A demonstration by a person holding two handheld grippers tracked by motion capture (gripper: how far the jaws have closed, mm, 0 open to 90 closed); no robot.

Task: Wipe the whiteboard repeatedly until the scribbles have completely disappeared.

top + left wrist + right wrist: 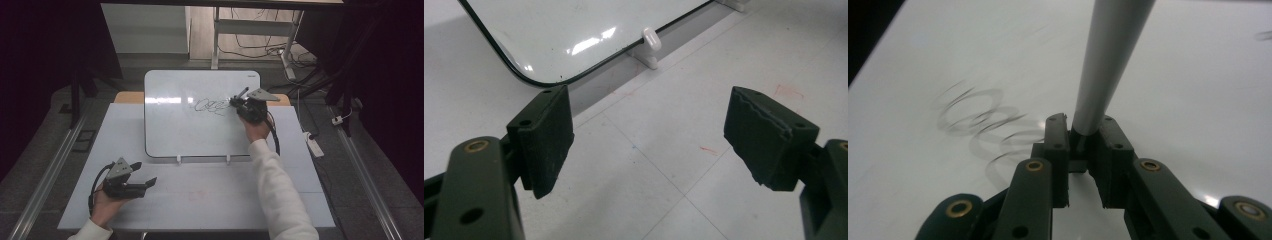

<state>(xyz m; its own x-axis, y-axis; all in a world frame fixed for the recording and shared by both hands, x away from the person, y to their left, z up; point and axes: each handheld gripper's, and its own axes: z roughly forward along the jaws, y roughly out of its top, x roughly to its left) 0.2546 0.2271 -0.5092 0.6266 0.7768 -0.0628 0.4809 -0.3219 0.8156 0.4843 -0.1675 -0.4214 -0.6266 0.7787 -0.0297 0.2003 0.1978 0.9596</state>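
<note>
Grey slim marker was clamped in right tool, over black looping scribbles at far right of glossy white rectangular whiteboard. Left tool sat wide apart, nothing between, over near-left white surface.

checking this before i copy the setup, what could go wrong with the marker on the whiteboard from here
1. The marker sits only at the tips of the right hand-held gripper; pressing on the board might twist it or let it slip.
2. The whiteboard rests loose on two small white clips, and the left hand-held gripper is open, away from it, so pressure could shift it.
</note>
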